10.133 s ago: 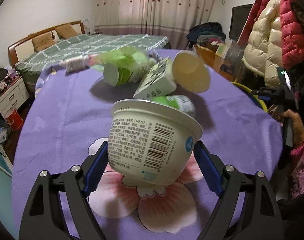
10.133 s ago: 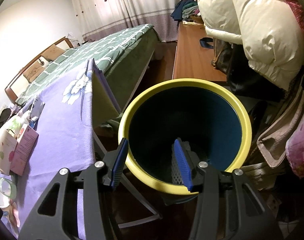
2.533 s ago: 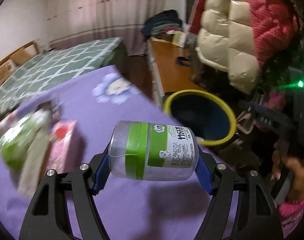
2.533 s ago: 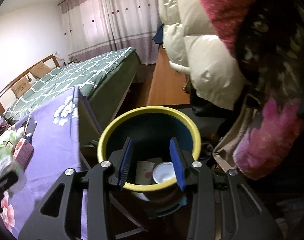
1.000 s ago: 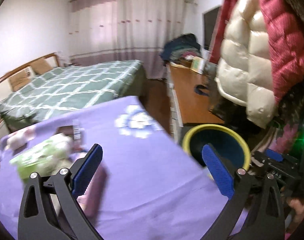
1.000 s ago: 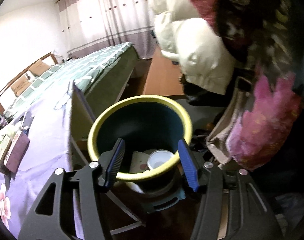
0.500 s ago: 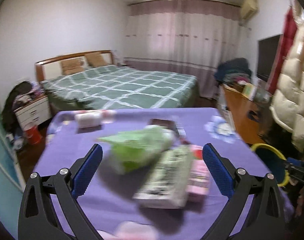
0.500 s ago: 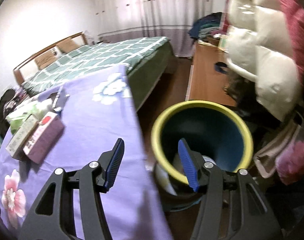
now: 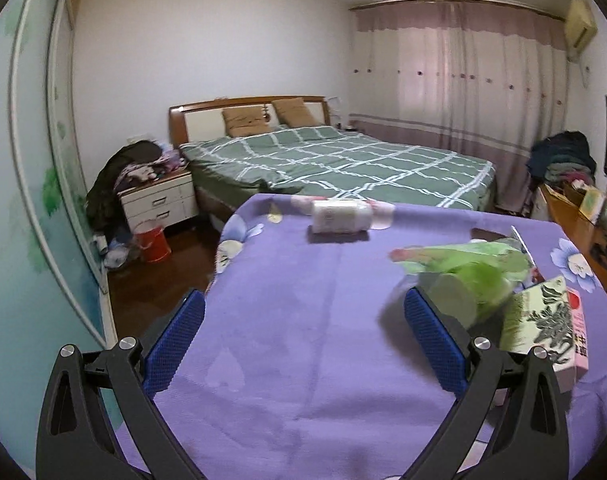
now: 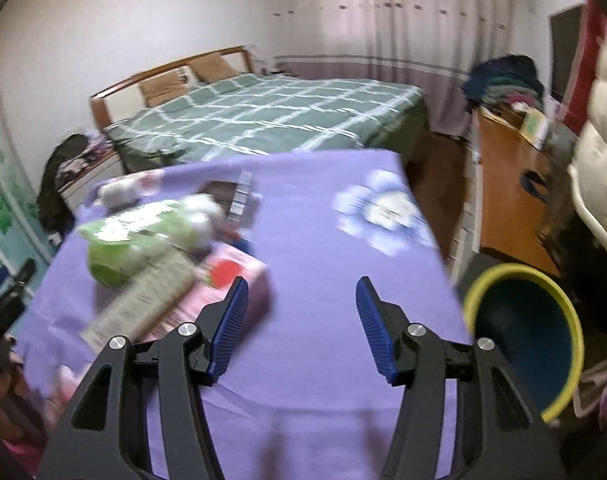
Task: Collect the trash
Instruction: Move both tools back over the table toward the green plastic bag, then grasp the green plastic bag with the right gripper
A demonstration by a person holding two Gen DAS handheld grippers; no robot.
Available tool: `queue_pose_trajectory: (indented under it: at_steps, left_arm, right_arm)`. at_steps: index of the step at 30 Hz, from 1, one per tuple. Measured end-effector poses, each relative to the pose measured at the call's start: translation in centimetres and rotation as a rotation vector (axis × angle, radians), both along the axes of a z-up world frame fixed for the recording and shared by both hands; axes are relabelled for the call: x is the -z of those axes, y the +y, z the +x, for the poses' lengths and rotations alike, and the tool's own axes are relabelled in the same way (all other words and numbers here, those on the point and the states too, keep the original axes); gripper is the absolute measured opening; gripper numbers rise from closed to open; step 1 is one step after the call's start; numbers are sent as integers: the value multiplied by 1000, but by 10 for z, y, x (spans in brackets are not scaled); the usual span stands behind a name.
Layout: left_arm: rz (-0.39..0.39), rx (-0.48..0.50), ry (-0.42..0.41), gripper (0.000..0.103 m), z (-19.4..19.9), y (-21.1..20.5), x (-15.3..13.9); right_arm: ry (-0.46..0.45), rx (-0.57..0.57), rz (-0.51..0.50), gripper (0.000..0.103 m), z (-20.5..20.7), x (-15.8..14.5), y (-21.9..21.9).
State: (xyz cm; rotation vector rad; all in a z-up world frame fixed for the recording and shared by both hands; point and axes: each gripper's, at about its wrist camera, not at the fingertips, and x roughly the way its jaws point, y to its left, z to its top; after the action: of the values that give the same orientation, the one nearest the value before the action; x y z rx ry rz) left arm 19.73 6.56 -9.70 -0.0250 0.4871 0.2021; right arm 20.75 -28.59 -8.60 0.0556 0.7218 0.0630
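Note:
My left gripper [image 9: 303, 322] hangs open and empty over the purple tablecloth [image 9: 287, 280]. To its right lies the trash pile: a green plastic bag [image 9: 463, 254], a green cup on its side [image 9: 469, 296], a green-and-black printed carton [image 9: 541, 326] and a pink box [image 9: 578, 338]. A white bottle [image 9: 341, 216] lies at the far edge. My right gripper [image 10: 301, 312] is open over the cloth [image 10: 323, 236] with nothing between its fingers. The same bag [image 10: 143, 232], carton [image 10: 143, 300] and pink box [image 10: 231, 276] lie to its left. The yellow-rimmed bin [image 10: 515, 269] stands off the table's right edge.
A bed with a green checked cover [image 9: 343, 164] stands beyond the table. A white nightstand [image 9: 159, 198] and a red bucket [image 9: 153, 242] are at the left. A wooden desk [image 10: 503, 184] and hanging padded coats [image 10: 599, 152] line the right side behind the bin.
Both views have swung left, away from the bin and onto the table. The left gripper now faces the bed with the pile at its right; the right gripper has left the bin mouth.

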Motion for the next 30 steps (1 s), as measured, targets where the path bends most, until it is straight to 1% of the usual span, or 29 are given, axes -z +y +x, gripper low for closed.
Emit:
queue_pose_trajectory:
  at_steps: [2,4,8,10,14,18,22,28,29,30]
  left_arm:
    - [2,-20,-12,98,-3,5,-1]
    - [20,-46,-24,98,-5,11,0]
    - [60,-71,-11,98,-8,12,1]
    - [54,-78,-6,98,-9,15,0]
    - [37,-138,-8,98,-14,29,0]
    - [6,-147,-9,98,-12,34,0]
    - [18,-138,-9,98,-12,31,1]
    - [24,-124,-8,98,-12,25,1]
    - [25,-124,-8,98,-12,25,1]
    - [24,-123,-8,98,-12,25,1]
  right_arm:
    - [-2,-44,2,54,6,-3,18]
    - [3,-102,18,54,12,-5,41]
    - [1,-204,15,54,16,-10,86]
    - [-8,-250,17,54,18,-14,108]
    - [-13,-315,-7,54,25,-18,146]
    - [10,-321,-59,54,41,-8,165]
    - [42,-293,-96,54,55,7,170]
    - [30,-272,-130,54,66,11,172]
    - [33,-275,-135,52,68,12,172]
    - [35,-279,-136,40,68,13,171]
